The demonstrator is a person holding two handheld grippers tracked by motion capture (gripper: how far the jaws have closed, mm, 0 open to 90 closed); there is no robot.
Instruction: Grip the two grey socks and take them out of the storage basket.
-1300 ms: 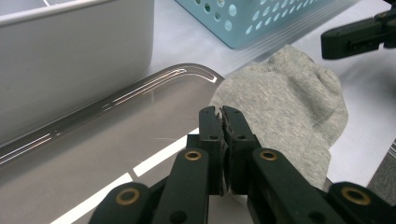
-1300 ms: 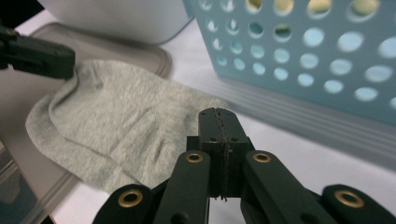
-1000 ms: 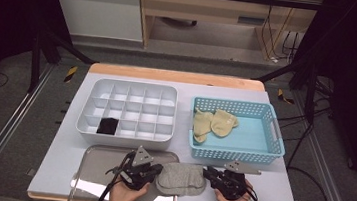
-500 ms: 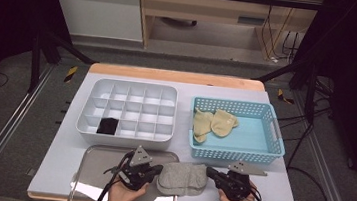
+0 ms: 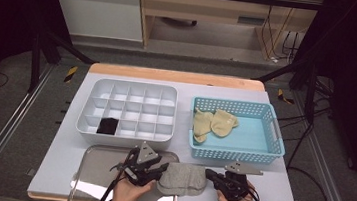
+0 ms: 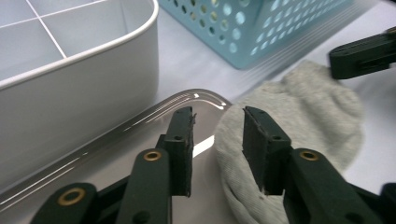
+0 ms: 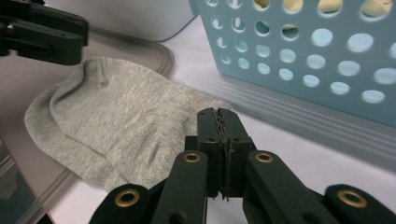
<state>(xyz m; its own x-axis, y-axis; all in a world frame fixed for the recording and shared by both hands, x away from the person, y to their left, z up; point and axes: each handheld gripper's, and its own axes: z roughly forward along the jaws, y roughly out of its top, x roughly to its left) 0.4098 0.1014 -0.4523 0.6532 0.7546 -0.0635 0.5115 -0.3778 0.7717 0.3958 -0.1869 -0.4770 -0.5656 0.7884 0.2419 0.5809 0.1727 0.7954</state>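
My left hand-held gripper (image 6: 217,140) has just been opening its jaws; they stand parted over the grey sock (image 6: 299,121), which lies half on the clear tray (image 6: 140,130). The white divided organizer (image 6: 70,74) sits beside it, the blue perforated basket (image 6: 261,28) beyond.

One grey sock (image 5: 182,178) lies at the table's six o'clock, and two yellow socks (image 5: 214,123) at three o'clock. One black item (image 5: 108,126), one white organiser (image 5: 130,86), one blue basket (image 5: 266,155), one clear tray (image 5: 93,172).

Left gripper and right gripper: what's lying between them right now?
The grey sock lies flat between the left gripper and right gripper, one end on the clear tray, as the high view shows.
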